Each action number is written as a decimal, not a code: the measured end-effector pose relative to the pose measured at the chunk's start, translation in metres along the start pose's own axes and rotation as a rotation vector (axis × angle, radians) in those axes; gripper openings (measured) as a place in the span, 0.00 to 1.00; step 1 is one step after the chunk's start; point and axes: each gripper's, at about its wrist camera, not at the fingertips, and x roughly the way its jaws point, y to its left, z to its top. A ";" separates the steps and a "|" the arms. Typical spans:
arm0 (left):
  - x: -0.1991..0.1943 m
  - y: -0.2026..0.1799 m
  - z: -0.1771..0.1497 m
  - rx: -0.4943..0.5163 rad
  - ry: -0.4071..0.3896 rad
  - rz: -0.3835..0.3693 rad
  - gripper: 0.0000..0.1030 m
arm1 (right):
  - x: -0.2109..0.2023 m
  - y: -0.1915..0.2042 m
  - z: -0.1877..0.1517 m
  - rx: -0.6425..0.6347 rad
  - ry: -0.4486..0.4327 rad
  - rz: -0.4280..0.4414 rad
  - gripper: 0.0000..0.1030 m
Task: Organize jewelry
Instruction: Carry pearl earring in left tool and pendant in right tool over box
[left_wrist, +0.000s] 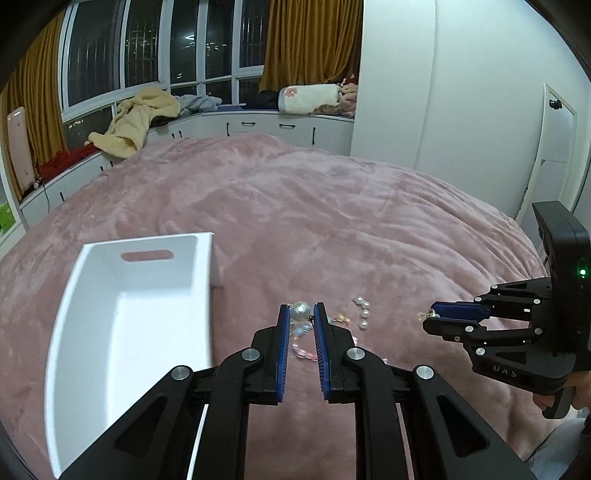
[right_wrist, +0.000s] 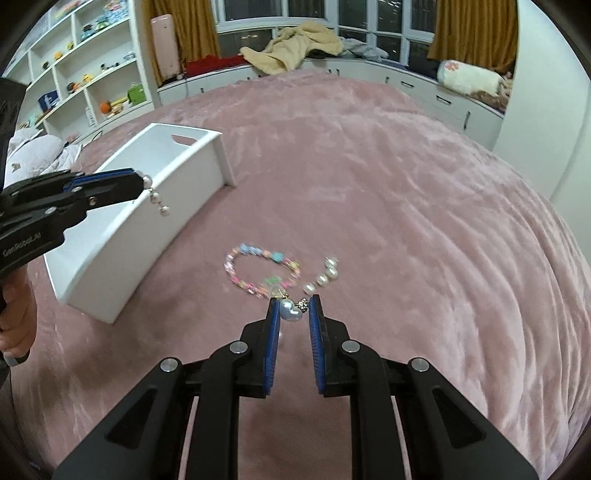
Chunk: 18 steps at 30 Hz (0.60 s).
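Observation:
My left gripper is shut on a pearl earring; in the right wrist view its pearls dangle in the air next to the near right wall of the white box. My right gripper is shut on a heart-shaped pearl earring, held above the pink blanket. It also shows in the left wrist view. A colourful bead bracelet and a short pearl string lie on the blanket just beyond my right gripper.
The white box has a handle slot and looks empty inside. The pink blanket covers the whole bed. White shelves stand at the left, and a window bench with clothes runs along the back.

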 end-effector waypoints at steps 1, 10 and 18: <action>-0.003 0.005 0.002 -0.001 -0.003 0.004 0.18 | 0.000 0.004 0.004 -0.007 0.000 0.002 0.16; -0.029 0.062 0.008 -0.045 -0.027 0.077 0.18 | 0.011 0.048 0.045 -0.091 -0.009 0.035 0.16; -0.044 0.118 -0.003 -0.096 -0.019 0.146 0.18 | 0.024 0.099 0.076 -0.164 -0.023 0.089 0.16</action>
